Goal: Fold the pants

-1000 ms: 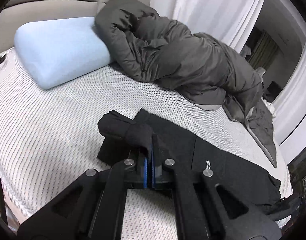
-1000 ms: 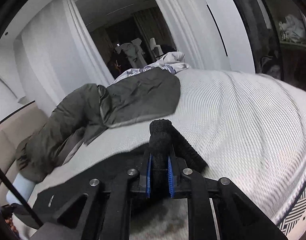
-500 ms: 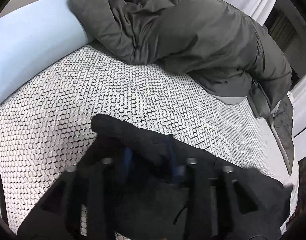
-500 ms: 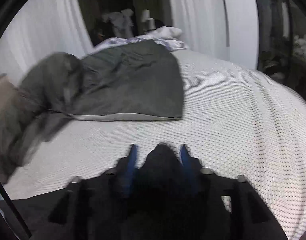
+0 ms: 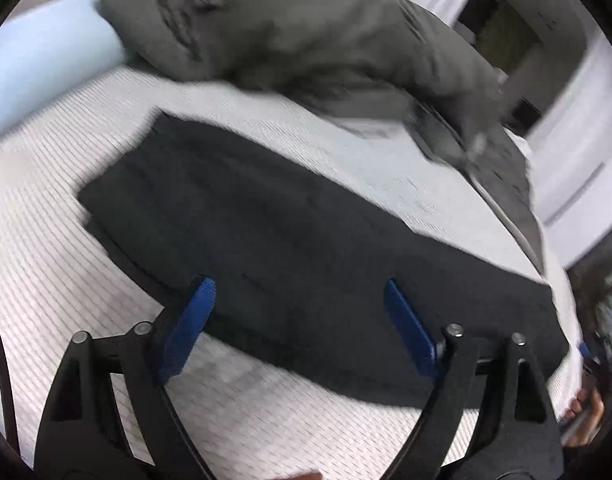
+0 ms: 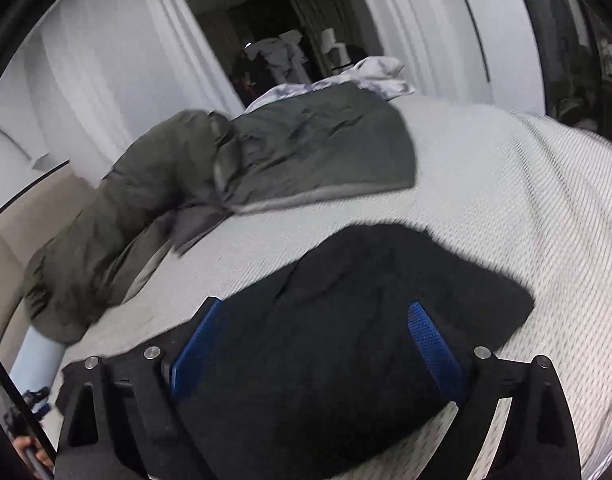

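My left gripper (image 5: 297,320) is over the near long edge of the pants (image 5: 289,240), jaws spreading apart with nothing pinched between the blue pads (image 5: 189,324); the cloth lies flat under them, not gripped. I take it I am letting go here because the fold has been laid over and the fabric should settle on its own weight. The pants form a long dark band running across the bed (image 5: 65,280), well short of the blue pillow (image 5: 37,76) at the far left corner and clear of the grey duvet (image 5: 326,40) heaped along the far edge.

My right gripper (image 6: 318,344) is at the other end of the pants (image 6: 366,300), jaws likewise opening, pads (image 6: 430,340) either side of the dark cloth but not pressing it. That end lies in a rumpled, doubled layer toward the right edge of the bed (image 6: 526,200), near the duvet (image 6: 306,152) but apart from it. It probably wants smoothing before another fold.
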`<action>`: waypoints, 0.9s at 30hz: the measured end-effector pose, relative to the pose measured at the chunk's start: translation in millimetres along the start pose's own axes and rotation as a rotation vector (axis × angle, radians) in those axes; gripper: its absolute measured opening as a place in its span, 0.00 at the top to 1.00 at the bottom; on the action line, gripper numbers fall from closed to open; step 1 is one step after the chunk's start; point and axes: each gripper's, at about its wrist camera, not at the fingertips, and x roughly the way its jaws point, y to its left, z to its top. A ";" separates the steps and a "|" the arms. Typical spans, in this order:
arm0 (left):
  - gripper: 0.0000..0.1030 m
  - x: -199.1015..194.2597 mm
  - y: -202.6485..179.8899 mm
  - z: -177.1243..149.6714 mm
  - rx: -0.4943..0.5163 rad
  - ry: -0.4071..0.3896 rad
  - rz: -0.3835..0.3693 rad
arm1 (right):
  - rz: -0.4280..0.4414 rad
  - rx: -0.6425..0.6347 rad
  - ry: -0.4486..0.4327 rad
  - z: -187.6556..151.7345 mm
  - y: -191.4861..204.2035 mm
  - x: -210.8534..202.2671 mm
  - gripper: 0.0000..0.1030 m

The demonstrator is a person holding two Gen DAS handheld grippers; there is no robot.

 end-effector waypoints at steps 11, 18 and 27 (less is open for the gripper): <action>0.66 38.5 8.1 -21.3 -0.098 0.078 0.000 | 0.042 0.010 0.067 -49.6 3.6 8.9 0.09; 0.65 20.6 4.2 -36.1 -0.110 0.088 -0.061 | 0.048 0.018 0.069 -47.3 2.2 12.4 0.09; 0.65 31.8 -24.7 -53.2 -0.083 0.172 -0.116 | 0.061 0.008 0.092 -49.8 12.5 20.5 0.09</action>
